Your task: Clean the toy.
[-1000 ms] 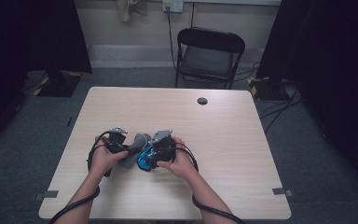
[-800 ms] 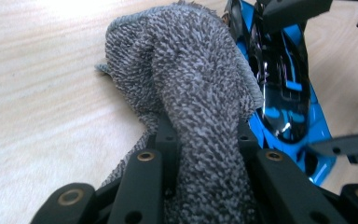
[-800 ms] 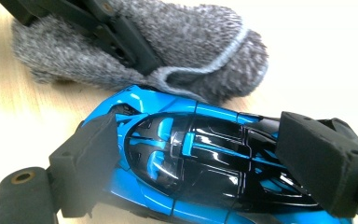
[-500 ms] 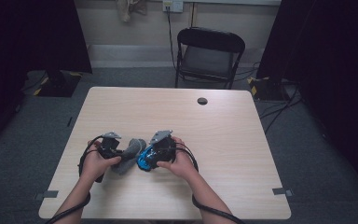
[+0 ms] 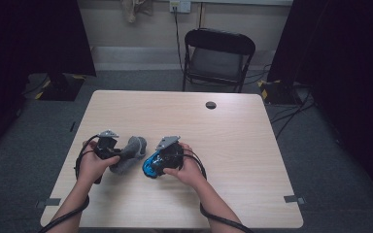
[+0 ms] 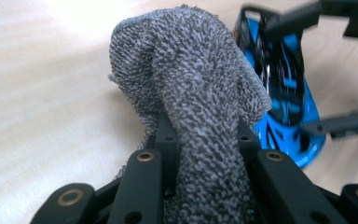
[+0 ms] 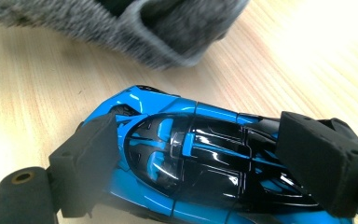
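Note:
A grey terry cloth is bunched between the jaws of my left gripper, which is shut on it. In the high view the left gripper holds the cloth just left of the right hand. My right gripper is shut on a blue and black toy car, its pads pressing on the car's two ends. The car rests low over the wooden table, close to the cloth. The car also shows beyond the cloth in the left gripper view.
A small dark round grommet sits in the table's far middle. A black folding chair stands behind the table's far edge. Cables trail from both grippers toward the near edge. Bare wood stretches to the right and far side.
My left gripper with the cloth has drawn left, away from the car, and lifted slightly. The right gripper and the car have stayed put.

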`<control>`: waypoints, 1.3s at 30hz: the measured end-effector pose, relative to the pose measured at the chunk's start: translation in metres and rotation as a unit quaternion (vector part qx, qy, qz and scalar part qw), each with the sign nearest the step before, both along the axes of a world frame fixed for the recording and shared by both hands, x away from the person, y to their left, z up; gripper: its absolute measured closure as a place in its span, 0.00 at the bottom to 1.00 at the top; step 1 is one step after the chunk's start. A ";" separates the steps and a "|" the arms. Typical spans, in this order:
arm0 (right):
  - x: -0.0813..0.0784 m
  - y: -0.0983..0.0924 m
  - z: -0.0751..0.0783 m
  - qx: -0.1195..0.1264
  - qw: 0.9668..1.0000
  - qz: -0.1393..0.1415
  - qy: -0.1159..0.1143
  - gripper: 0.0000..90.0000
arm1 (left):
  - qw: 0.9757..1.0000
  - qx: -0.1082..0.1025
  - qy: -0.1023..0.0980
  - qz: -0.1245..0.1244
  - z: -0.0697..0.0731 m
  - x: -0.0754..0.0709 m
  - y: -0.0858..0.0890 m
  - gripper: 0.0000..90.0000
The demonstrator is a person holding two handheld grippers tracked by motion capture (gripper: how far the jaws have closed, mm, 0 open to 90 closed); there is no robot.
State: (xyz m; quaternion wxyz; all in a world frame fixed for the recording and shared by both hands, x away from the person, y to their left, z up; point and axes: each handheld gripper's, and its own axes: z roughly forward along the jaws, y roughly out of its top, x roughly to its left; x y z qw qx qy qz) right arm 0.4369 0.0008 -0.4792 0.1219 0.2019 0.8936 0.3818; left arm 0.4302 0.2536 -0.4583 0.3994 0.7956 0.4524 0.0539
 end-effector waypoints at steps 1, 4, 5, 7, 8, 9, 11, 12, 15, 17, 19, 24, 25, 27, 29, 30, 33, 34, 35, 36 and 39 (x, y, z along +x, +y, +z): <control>0.000 0.000 0.000 0.000 1.000 0.000 0.000 0.15 | 1.000 -0.001 -0.003 0.001 0.001 0.003 -0.001 0.80; 0.000 0.001 0.000 -0.002 1.000 -0.001 0.001 0.15 | 1.000 -0.005 -0.006 0.005 0.002 0.012 -0.006 0.80; 0.000 0.001 0.000 -0.002 1.000 -0.001 0.002 0.15 | 1.000 -0.005 -0.009 0.007 0.002 0.015 -0.008 0.80; 0.000 0.000 0.000 -0.001 1.000 0.000 0.001 0.15 | 1.000 -0.005 -0.011 0.009 0.002 0.021 -0.013 0.80; 0.000 0.000 0.000 -0.001 1.000 0.000 0.001 0.15 | 1.000 -0.004 -0.014 0.010 0.002 0.024 -0.015 0.80; 0.000 0.000 0.000 -0.001 1.000 0.000 0.000 0.15 | 1.000 -0.002 -0.016 0.010 0.003 0.028 -0.019 0.80; 0.000 0.000 0.000 -0.001 1.000 0.000 0.001 0.15 | 1.000 -0.002 -0.022 0.017 0.003 0.032 -0.024 0.80; 0.000 0.000 0.000 -0.001 1.000 0.000 0.001 0.15 | 1.000 0.002 -0.022 0.015 0.003 0.035 -0.027 0.80; 0.000 0.000 0.000 -0.002 1.000 0.001 0.001 0.15 | 0.999 0.002 -0.025 0.020 0.003 0.040 -0.034 0.80; 0.000 0.000 0.000 -0.001 1.000 0.001 0.001 0.15 | 0.999 0.005 -0.024 0.021 0.002 0.045 -0.038 0.80; 0.000 0.000 0.000 0.001 1.000 0.000 0.001 0.15 | 0.999 0.006 -0.024 0.020 0.001 0.048 -0.042 0.80; 0.000 0.000 0.000 0.002 1.000 0.001 0.001 0.15 | 1.000 0.011 -0.021 0.014 -0.002 0.056 -0.055 0.80; 0.000 0.000 0.000 0.001 1.000 0.002 0.001 0.15 | 1.000 0.011 -0.022 0.015 -0.002 0.057 -0.057 0.80; 0.000 0.000 0.000 0.002 1.000 0.001 0.001 0.15 | 1.000 0.011 -0.021 0.014 -0.004 0.060 -0.062 0.80; 0.000 0.000 0.000 0.003 1.000 0.000 0.000 0.15 | 1.000 0.011 -0.019 0.009 -0.005 0.062 -0.066 0.80; 0.000 0.000 0.000 0.002 1.000 0.001 0.001 0.15 | 1.000 0.012 -0.019 0.010 -0.006 0.062 -0.068 0.80; 0.000 0.000 0.000 0.002 1.000 0.001 0.001 0.15 | 1.000 0.013 -0.019 0.012 -0.008 0.066 -0.072 0.80; 0.000 0.000 0.000 0.001 1.000 0.002 0.001 0.15 | 1.000 0.013 -0.020 0.015 -0.009 0.067 -0.073 0.80; 0.000 0.000 0.000 0.003 1.000 0.001 0.000 0.15 | 1.000 0.015 -0.020 0.015 -0.010 0.068 -0.074 0.80; 0.000 -0.001 0.000 0.003 1.000 0.001 0.000 0.15 | 1.000 0.012 -0.020 0.017 -0.011 0.069 -0.075 0.80; -0.001 -0.001 -0.001 0.005 1.000 0.001 0.000 0.15 | 1.000 0.010 -0.020 0.021 -0.015 0.070 -0.078 0.79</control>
